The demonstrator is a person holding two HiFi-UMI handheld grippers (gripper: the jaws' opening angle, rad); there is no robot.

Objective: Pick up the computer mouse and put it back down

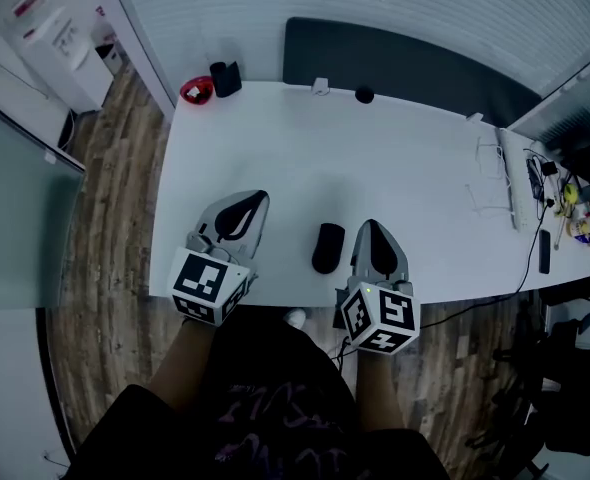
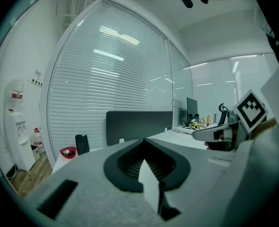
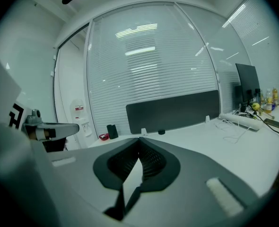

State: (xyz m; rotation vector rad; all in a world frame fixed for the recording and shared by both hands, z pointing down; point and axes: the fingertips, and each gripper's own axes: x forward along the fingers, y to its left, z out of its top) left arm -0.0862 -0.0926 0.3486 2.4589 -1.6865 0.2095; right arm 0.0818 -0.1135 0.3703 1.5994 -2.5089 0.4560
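Note:
A black computer mouse [image 1: 327, 247] lies on the white table [image 1: 415, 168] near its front edge, between my two grippers and touched by neither. My left gripper [image 1: 258, 198] is to the mouse's left, its jaws met at the tips with nothing between them [image 2: 144, 140]. To the right of the mouse is my right gripper [image 1: 372, 226], also shut and empty [image 3: 139, 138]. Both gripper views look level across the table toward the blinds, and the mouse is hidden in them.
A dark partition [image 1: 405, 63] runs along the table's far edge. A red bowl [image 1: 197, 90] and a black box [image 1: 226, 78] stand at the far left corner. A white cable and bar [image 1: 520, 178] lie at the right. A water dispenser [image 1: 50, 33] stands on the floor.

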